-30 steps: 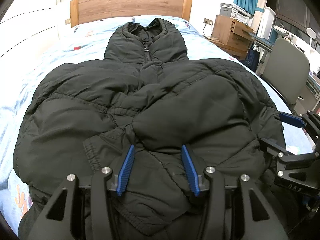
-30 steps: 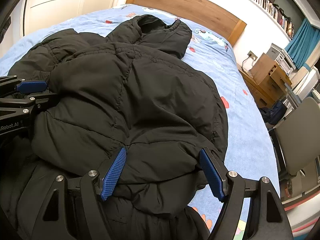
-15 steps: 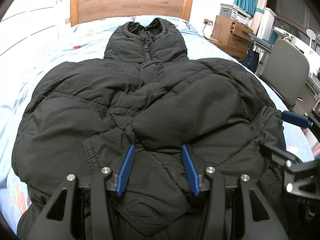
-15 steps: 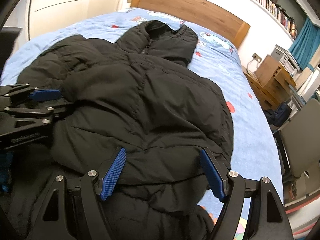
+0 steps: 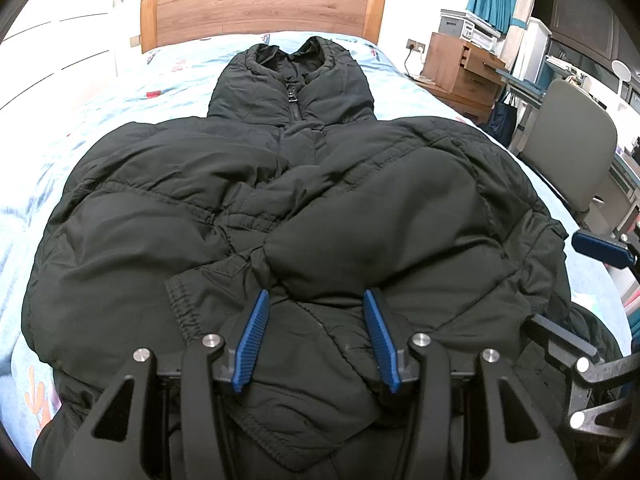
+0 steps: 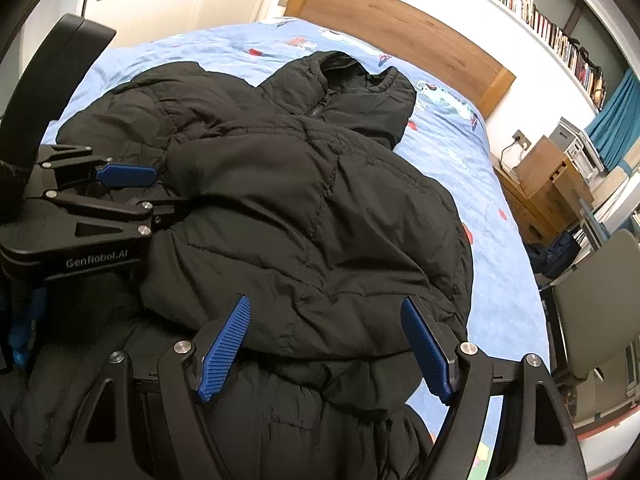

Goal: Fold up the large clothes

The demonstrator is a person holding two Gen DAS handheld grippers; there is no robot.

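Patterned blue bedsheet [image 5: 120, 92] under puffy quilted jacket [image 5: 280, 216]

Wooden headboard [image 5: 260, 12], nightstand [image 5: 460, 66], grey chair [image 5: 568, 148].

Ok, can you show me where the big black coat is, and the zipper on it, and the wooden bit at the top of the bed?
black coat [image 5: 400, 216]: left wrist view, on its puffy folded-over sleeve.
zipper [image 5: 293, 103]: left wrist view, on the pull below the collar.
wooden headboard [image 5: 260, 12]: left wrist view, on the middle of the plank.
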